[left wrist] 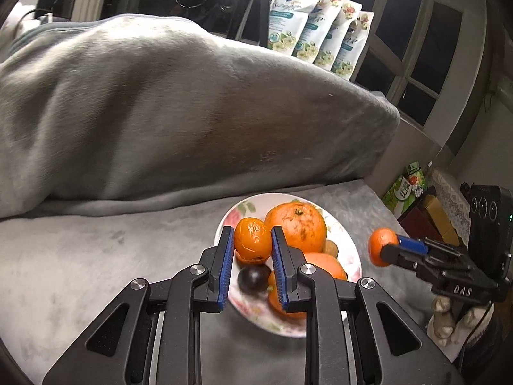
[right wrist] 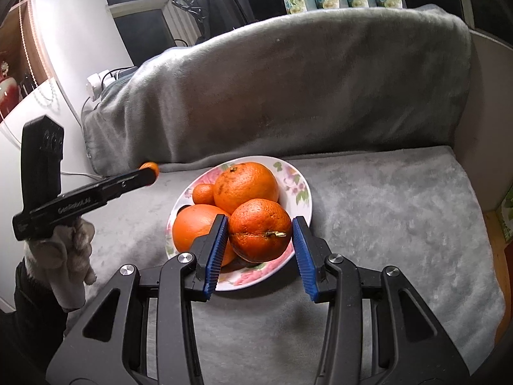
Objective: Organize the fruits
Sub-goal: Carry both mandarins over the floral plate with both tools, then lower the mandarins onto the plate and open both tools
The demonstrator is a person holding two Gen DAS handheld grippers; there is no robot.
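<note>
Gripping | left tool [left wrist: 250, 256]: wrinkled small mandarin [left wrist: 252, 240] | right tool [right wrist: 260, 240]: pitted round orange [right wrist: 260, 229] | floral plate [right wrist: 299, 192]

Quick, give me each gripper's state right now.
Left gripper: shut on a small wrinkled orange.
Right gripper: shut on a mandarin above the plate.

A home living room, shown by a sofa [right wrist: 352, 208] draped in grey plush blanket [left wrist: 160, 96] ahead of the claw. Beyond its backrest, dark paned windows [left wrist: 416, 48] with floral refill pouches [left wrist: 320, 25] on the sill; floral plate [right wrist: 288, 173] of fruit on the seat.
</note>
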